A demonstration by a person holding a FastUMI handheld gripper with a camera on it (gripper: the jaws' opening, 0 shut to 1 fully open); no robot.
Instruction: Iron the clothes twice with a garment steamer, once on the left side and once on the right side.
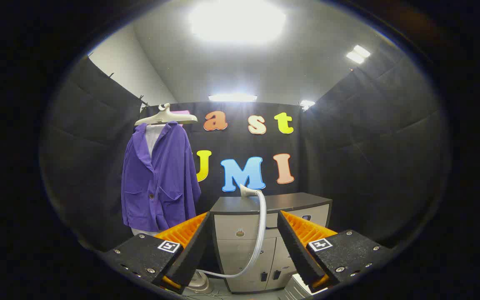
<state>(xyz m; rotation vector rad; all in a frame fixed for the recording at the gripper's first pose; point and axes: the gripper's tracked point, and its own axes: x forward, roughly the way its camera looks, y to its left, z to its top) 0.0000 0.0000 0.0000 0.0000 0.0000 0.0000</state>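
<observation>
A purple jacket (161, 179) hangs on a pale hanger (166, 117) against the booth's back wall, up and to the left beyond my fingers. The steamer head (246, 191) rests on top of a cabinet (290, 202) straight ahead, and its white hose (261, 233) curves down the cabinet front to a base unit (200, 284) on the floor by my left finger. My gripper (243, 221) is open, with nothing between its fingers. The hose and cabinet show through the gap, well beyond the tips.
The cabinet has a dark top, pale drawers and lower doors (248, 258). Black cloth walls close in the booth at the left (86, 158) and right (373, 166). A white garment (153, 137) hangs under the jacket.
</observation>
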